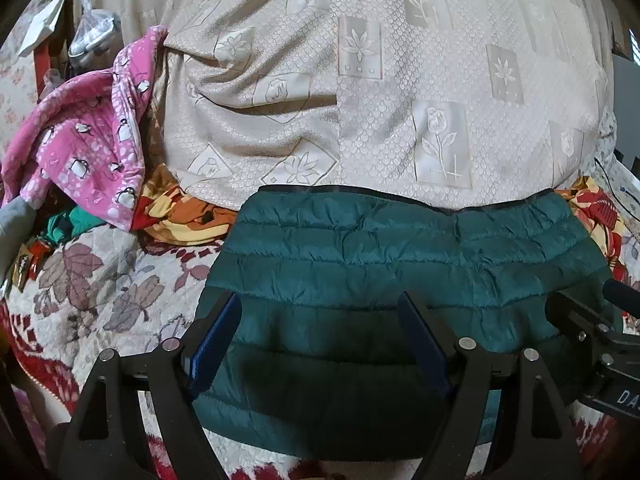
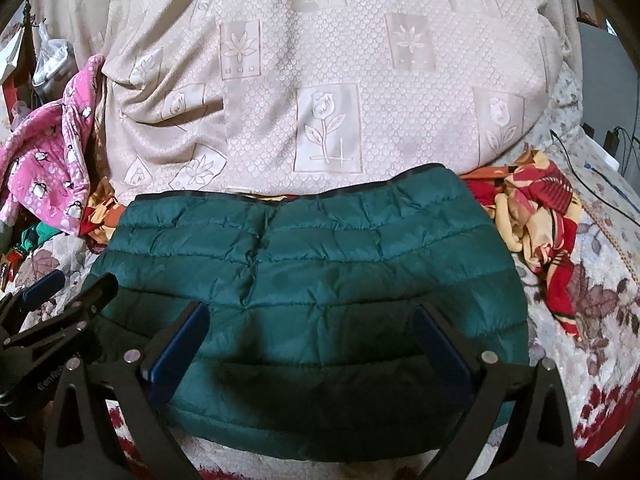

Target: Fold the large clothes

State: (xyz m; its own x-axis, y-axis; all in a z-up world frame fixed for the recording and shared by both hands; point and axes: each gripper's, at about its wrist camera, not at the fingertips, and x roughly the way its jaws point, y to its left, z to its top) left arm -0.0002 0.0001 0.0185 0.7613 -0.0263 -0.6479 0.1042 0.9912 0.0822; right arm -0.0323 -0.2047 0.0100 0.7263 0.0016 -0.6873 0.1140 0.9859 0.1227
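Nearest in both views stand the black arms of the tongs, each pair spread wide with nothing between its blue pads. The left tongs [image 1: 320, 312] hang over the near left part of the folded green quilted jacket [image 1: 400, 272], and the right tongs [image 2: 312, 322] hang over its near middle; whether any pad touches the fabric cannot be told. Both point forward and slant down toward the bed.

Only the left view shows the right tongs from the side, coming in at its right edge beside the jacket's right end. Only the right view shows the left tongs from the side, at its near left edge, just beside the jacket's left end. So the two stand side by side, close together, over the near edge of the jacket.

The jacket lies flat on the floral blanket [image 2: 592, 280] of the bed, folded to a wide band, its dark-trimmed far edge against a big cream flower-patterned cover [image 2: 320, 80]. A red and yellow printed cloth [image 2: 536, 216] lies bunched at the jacket's far right, seen best in the right view, and shows again at its far left. Farther left, a pink penguin-print cloth [image 1: 88, 148] is heaped, clearest in the left view.
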